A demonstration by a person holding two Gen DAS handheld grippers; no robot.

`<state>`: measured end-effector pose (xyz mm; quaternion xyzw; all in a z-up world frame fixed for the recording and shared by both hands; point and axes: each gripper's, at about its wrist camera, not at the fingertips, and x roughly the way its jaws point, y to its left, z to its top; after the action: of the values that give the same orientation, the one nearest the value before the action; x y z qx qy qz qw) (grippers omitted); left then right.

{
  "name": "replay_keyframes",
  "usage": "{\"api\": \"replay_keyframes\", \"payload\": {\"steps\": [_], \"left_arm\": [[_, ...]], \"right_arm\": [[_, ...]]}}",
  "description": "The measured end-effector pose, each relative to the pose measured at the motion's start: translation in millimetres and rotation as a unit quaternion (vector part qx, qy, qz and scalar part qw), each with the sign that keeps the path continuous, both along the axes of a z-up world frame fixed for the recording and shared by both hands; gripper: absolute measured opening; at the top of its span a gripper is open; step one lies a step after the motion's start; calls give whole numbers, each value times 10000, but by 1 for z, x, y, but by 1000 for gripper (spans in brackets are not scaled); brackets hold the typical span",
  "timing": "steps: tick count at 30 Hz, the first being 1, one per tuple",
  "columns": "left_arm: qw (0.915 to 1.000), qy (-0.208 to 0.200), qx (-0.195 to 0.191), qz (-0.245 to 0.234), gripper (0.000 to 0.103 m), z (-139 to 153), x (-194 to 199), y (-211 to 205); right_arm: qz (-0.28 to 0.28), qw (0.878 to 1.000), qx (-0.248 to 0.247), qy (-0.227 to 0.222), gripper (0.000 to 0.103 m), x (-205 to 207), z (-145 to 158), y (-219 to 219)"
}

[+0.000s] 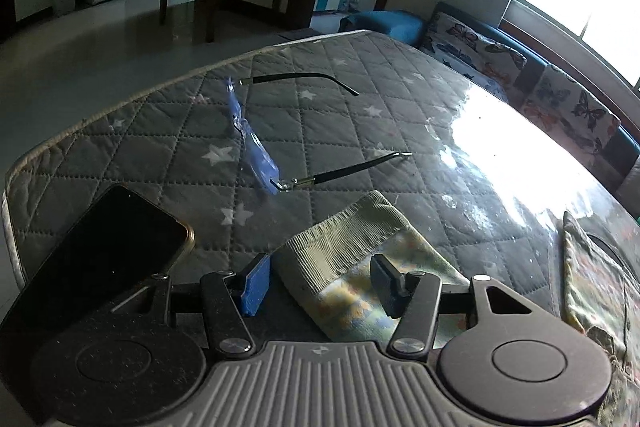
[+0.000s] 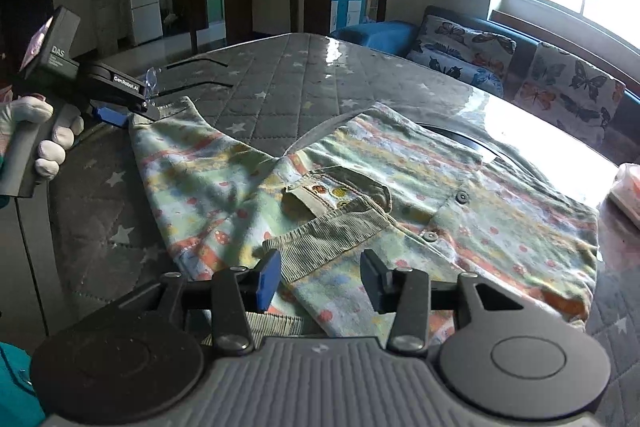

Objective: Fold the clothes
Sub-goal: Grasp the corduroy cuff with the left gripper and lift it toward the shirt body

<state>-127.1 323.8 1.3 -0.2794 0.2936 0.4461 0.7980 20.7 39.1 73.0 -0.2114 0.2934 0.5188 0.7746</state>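
Note:
A child's patterned shirt (image 2: 360, 179) with green ribbed cuffs lies spread on the quilted grey table cover (image 2: 280, 83). My left gripper (image 1: 320, 287) is open, its jaws on either side of one sleeve's ribbed cuff (image 1: 344, 231); it also shows in the right wrist view (image 2: 120, 115) at that sleeve end, held by a gloved hand. My right gripper (image 2: 320, 279) is open, with the other sleeve's ribbed cuff (image 2: 328, 235) lying between its jaws over the shirt's front.
A pair of glasses (image 1: 264, 147) with blue lenses lies open on the cover beyond the left cuff. A black phone (image 1: 100, 251) lies at the near left. A butterfly-print sofa (image 2: 520, 67) runs along the window side. A plastic bag (image 2: 628, 187) sits at right.

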Motion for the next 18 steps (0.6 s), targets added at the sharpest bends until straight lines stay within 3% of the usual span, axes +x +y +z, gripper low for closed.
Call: {"api": "replay_keyframes", "payload": {"steps": [5,12,18], "left_arm": [[9998,-178,-77,21,14,2,-5,1],[9933,-968,60,-628,10,42,-3,-29],[9703,-1558,180,-1841,10,89,31,-84]], "right_arm": [[-166,9998,108,17,46,0,4,-11],[-493,9984,258,75,46,8,7,-31],[-887,9948,476,128,46,19,11,-53]]}}
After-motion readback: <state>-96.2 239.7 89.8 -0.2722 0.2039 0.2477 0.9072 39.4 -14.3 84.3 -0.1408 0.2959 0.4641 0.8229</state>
